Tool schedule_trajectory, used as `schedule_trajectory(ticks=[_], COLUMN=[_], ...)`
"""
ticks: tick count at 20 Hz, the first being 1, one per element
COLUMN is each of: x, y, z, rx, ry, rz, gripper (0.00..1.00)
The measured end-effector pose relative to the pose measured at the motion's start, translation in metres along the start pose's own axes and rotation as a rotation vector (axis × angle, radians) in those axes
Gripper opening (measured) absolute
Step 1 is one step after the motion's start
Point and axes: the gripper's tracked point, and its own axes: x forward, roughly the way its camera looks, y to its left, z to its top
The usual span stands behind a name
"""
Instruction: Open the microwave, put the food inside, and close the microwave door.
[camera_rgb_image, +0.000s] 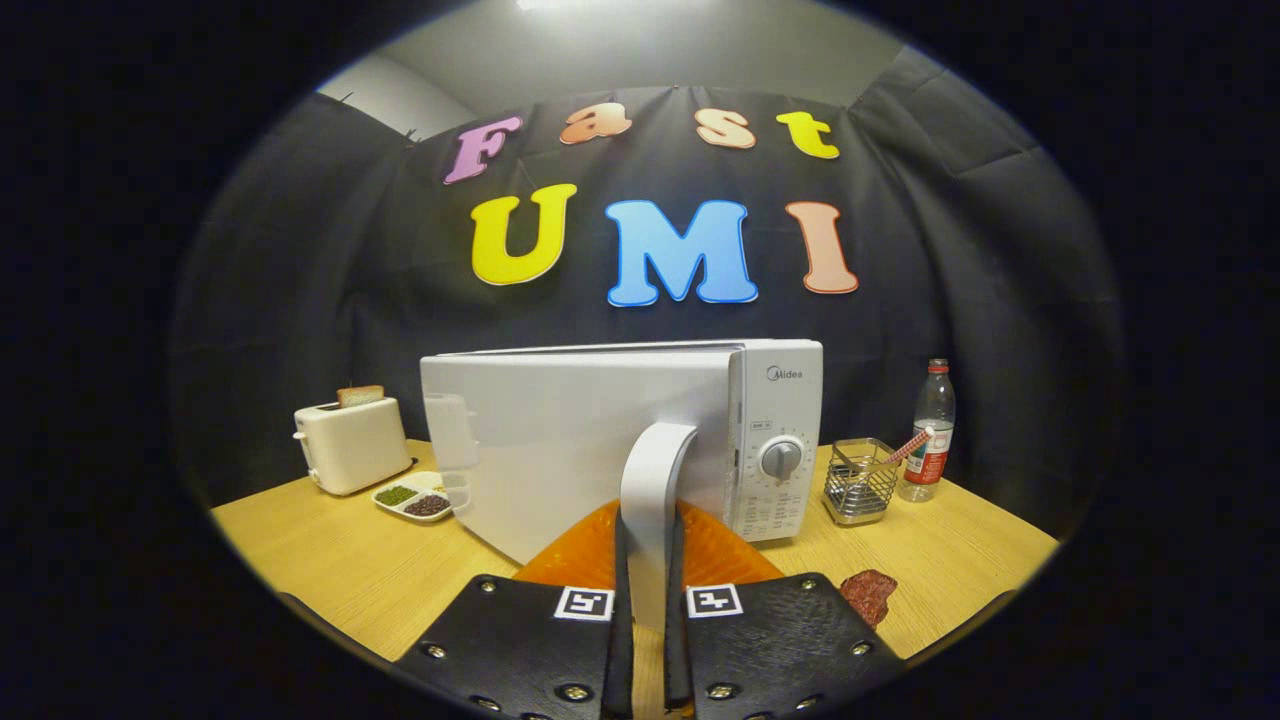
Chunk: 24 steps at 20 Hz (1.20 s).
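Microwave (600, 440) stands at your twelve o'clock on the wooden table (330, 560), its door (560, 450) swung partly open toward you. Your gripper (650, 610) has its fingers closed together on the door's handle (652, 500), which rises straight up between them. An orange plate (720, 550) lies just beyond the fingertips under the door. A dark red piece of food (868, 594) rests at two o'clock. Farther out: toaster (350, 442) and sectioned dish (420, 495) at ten, wire basket (862, 482) and bottle (930, 430) at one.

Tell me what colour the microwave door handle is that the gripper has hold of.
White, seen in the gripper view: the door handle sits between the gripper fingers, on the white microwave.
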Motion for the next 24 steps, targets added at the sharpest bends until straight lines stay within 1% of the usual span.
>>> schedule_trajectory(ticks=[3,7,13,17,20,22,24], x=[-0.018,-0.042,-0.079,-0.092,-0.097,-0.098,-0.099], y=[0.017,0.049,0.117,0.158,0.177,0.184,0.200], z=[-0.003,-0.004,-0.008,-0.011,-0.009,-0.009,-0.011], rx=[-0.004,0.027,0.004,0.011,-0.003,0.001,0.002], ry=[-0.003,-0.001,-0.033,-0.044,-0.071,-0.096,-0.112], rz=[0.036,0.080,0.180,0.215,0.185,0.135,0.100], gripper=[0.12,0.12,0.12,0.11,0.11,0.11,0.11])
